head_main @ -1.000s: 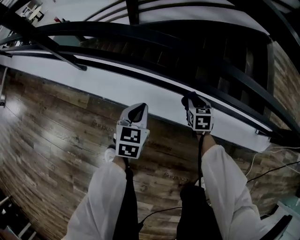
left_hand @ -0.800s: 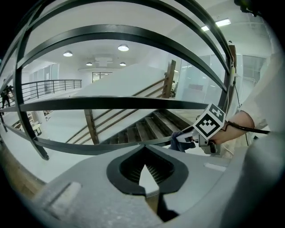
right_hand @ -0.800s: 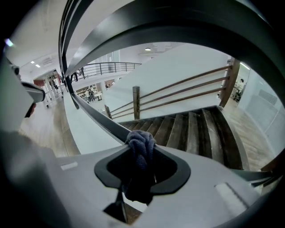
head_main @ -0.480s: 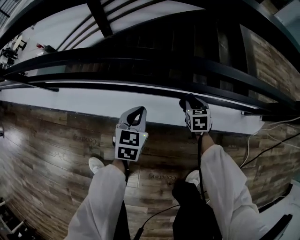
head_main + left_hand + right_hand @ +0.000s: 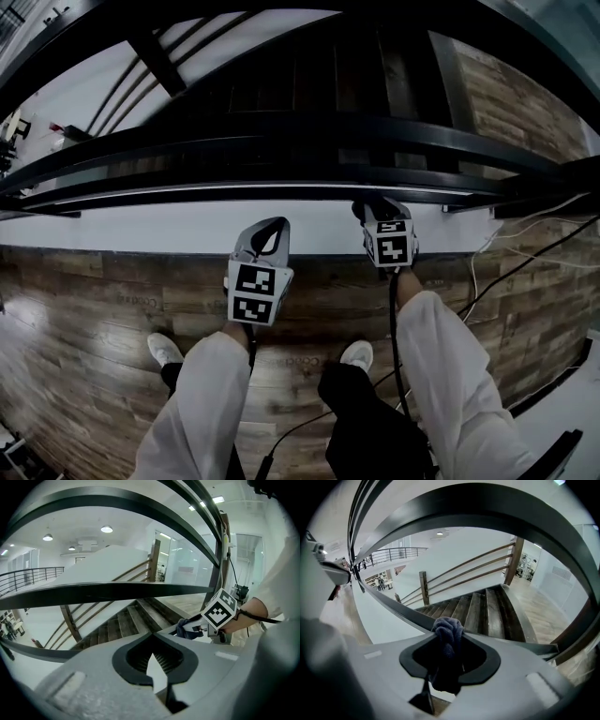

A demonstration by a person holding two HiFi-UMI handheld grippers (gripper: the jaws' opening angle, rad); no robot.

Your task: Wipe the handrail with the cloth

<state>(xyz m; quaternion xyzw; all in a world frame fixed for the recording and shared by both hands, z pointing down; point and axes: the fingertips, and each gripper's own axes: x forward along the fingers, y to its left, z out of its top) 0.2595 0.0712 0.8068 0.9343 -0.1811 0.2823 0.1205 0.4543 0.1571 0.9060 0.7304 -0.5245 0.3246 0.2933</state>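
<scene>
The black metal handrail [image 5: 281,131] runs across the head view above a white ledge [image 5: 141,225]. My right gripper [image 5: 373,210] is shut on a dark blue cloth [image 5: 364,208] and is held up close to the lower rail; whether the cloth touches it is unclear. In the right gripper view the cloth [image 5: 448,626] bulges out between the jaws of the right gripper [image 5: 450,637], just before a dark rail [image 5: 393,609]. My left gripper [image 5: 267,236] hangs lower, over the ledge, shut and empty. In the left gripper view the left gripper [image 5: 152,641] points at a rail [image 5: 117,591].
Wooden stairs [image 5: 483,611] drop away beyond the railing, with a second wooden-posted rail [image 5: 459,576] on their far side. I stand on wood-plank floor [image 5: 84,319]; the person's shoes [image 5: 164,349] show below. Cables [image 5: 487,272] trail over the floor at the right.
The view has swung, so the railing and ledge now run nearly level across the frame. The person's feet have shifted. Both grippers keep much the same pose, the right one still holding the cloth.
</scene>
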